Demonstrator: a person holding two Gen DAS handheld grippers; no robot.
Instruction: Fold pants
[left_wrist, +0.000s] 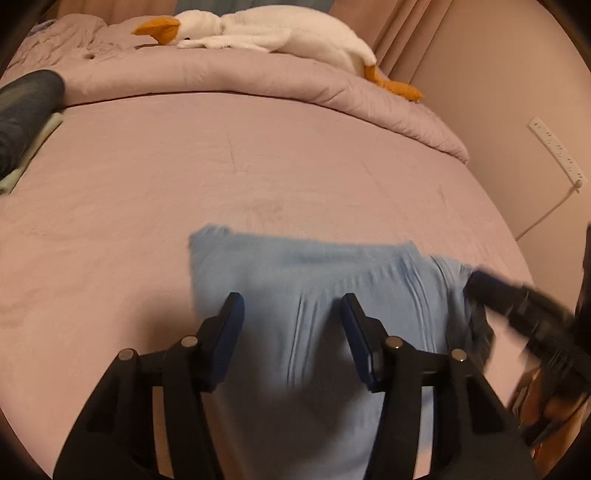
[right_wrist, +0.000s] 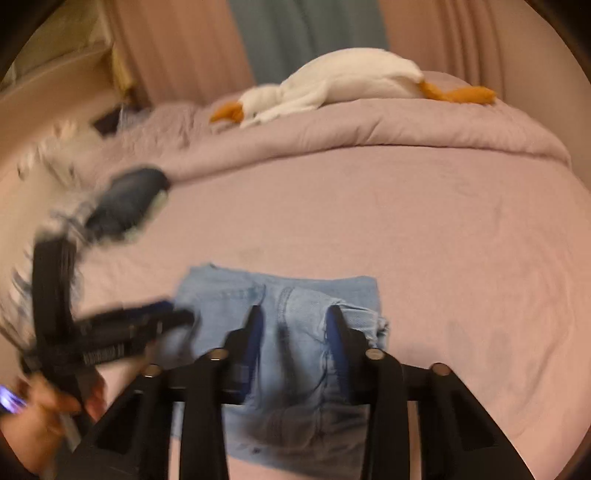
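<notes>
The light-blue pants, folded compact, are laid near on the bed, long axis left-right. The right gripper, half-open and holding nothing, is held directly above; the left gripper likewise.

Around the folded pants the pink sheet lies open; a rolled dark cloth blocks the left edge, the plush goose the far side

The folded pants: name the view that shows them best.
Right wrist view: the pants are fairly sharp there, with seams and the far edge visible. The left wrist view shows them motion-blurred and partly behind the gripper fingers.
</notes>
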